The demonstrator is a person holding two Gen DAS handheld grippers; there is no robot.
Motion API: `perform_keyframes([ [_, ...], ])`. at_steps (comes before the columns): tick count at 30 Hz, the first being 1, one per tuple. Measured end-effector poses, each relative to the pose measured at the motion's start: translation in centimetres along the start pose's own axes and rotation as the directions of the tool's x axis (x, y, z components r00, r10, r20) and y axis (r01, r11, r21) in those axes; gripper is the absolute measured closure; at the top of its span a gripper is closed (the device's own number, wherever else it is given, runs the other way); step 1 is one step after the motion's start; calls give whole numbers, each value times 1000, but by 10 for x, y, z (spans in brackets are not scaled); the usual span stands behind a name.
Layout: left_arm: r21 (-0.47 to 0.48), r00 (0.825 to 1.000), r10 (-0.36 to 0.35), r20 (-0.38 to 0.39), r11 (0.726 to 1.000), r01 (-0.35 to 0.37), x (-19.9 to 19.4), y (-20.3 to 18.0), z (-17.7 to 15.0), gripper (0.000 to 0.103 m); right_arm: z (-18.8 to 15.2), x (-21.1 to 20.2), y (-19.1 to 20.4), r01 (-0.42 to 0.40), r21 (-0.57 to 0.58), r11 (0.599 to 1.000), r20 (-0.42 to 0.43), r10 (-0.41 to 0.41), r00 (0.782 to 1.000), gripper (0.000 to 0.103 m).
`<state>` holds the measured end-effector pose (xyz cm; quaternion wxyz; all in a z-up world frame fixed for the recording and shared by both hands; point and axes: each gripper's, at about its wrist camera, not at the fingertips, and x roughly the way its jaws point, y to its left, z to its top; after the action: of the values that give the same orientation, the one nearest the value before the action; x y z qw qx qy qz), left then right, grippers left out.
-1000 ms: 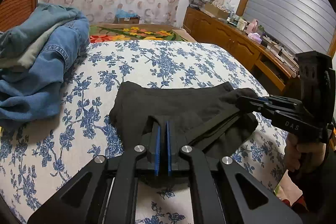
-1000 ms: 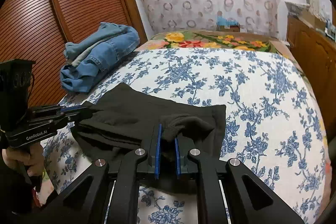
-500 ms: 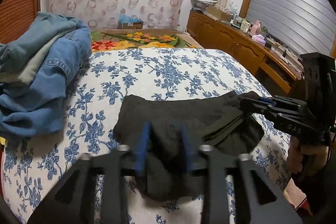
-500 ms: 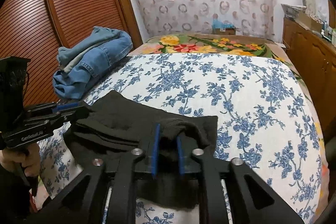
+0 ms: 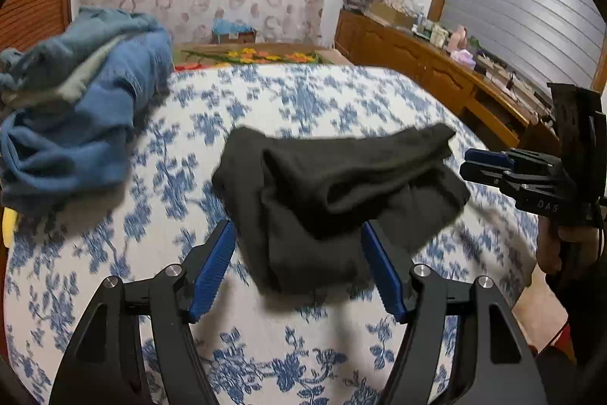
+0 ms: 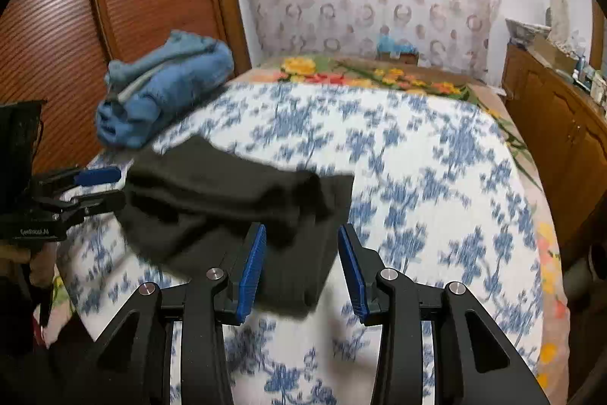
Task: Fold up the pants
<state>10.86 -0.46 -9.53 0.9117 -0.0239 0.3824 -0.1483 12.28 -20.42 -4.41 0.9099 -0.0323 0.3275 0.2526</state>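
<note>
The black pants (image 5: 334,192) lie folded in a loose bundle on the blue-flowered bedspread (image 5: 296,101); they also show in the right wrist view (image 6: 235,207). My left gripper (image 5: 296,264) is open, its blue pads either side of the bundle's near edge, holding nothing. My right gripper (image 6: 301,260) is open too, just behind the bundle's near right corner. Each gripper shows in the other's view: the right one (image 5: 489,164) beside the bundle's right end, the left one (image 6: 98,185) at its left end. The frames are blurred by motion.
A pile of blue jeans (image 5: 79,101) lies at the bed's far left, also in the right wrist view (image 6: 167,90). A wooden sideboard (image 5: 436,71) with clutter runs along the right. A slatted wooden door (image 6: 114,6) stands on the left.
Both grippers were shut on the black pants a second ago. Both have opened and let the cloth drop on the bed, and have drawn back a little.
</note>
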Motion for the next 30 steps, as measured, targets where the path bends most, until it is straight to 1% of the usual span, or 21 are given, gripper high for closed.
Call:
perform_keyframes([
  [1, 4, 1000, 7, -3, 1000, -7, 2, 0, -2, 34, -2, 3, 0, -6, 0, 1000, -13, 6, 1000, 62],
  [2, 14, 1000, 11, -3, 1000, -11, 4, -1, -5, 43, -4, 6, 0, -6, 0, 1000, -28, 6, 1000, 62],
  [4, 27, 1000, 14, -18, 1000, -13, 9, -3, -6, 53, -4, 14, -3, 3, 10, 1000, -55, -3, 998, 62],
  [8, 21, 1000, -3, -29, 1000, 4, 11, -3, -8, 55, -1, 23, -9, -28, 41, 999, -79, 31, 996, 62],
  [9, 23, 999, 2, -37, 1000, -1, 13, -3, -8, 55, -1, 24, -10, -33, 42, 999, -83, 37, 996, 67],
  [10, 23, 999, 8, -41, 1000, -7, 15, -3, -8, 55, -2, 26, -11, -44, 41, 998, -91, 47, 995, 75],
  [11, 21, 999, 16, -51, 1000, -14, 17, -2, -9, 58, -2, 27, -13, -53, 42, 998, -98, 57, 993, 78],
  [12, 20, 998, 15, -53, 1000, -14, 18, -1, -10, 60, -4, 27, -13, -58, 38, 998, -97, 61, 993, 86],
  [13, 17, 998, 11, -55, 1000, -10, 20, 0, -11, 63, -4, 26, -14, -67, 31, 997, -97, 69, 993, 92],
  [15, 19, 999, 5, -50, 1000, -4, 19, 0, -12, 72, -4, 21, -17, -61, 21, 998, -79, 62, 995, 96],
  [16, 18, 999, 5, -47, 1000, -5, 19, 1, -12, 77, -4, 16, -18, -48, 16, 999, -68, 48, 997, 97],
  [18, 2, 999, 0, -46, 1000, 0, 18, 2, -10, 80, -4, 10, -23, -47, 28, 998, -49, 48, 998, 97],
  [21, -3, 999, -3, -43, 1000, 3, 18, 2, -9, 84, -10, 9, -21, -46, 22, 999, -59, 47, 997, 97],
  [23, -5, 999, -9, -33, 1000, 9, 16, 2, -10, 89, -12, 10, -17, -50, 13, 999, -66, 51, 996, 97],
  [26, -4, 1000, -7, -23, 1000, 7, 9, -2, -11, 90, -13, 4, -13, -60, 4, 998, -56, 60, 997, 97],
  [30, 32, 1000, -22, -12, 999, 22, -8, -16, -14, 90, -16, -12, -14, -80, 1, 997, -41, 80, 996, 97],
])
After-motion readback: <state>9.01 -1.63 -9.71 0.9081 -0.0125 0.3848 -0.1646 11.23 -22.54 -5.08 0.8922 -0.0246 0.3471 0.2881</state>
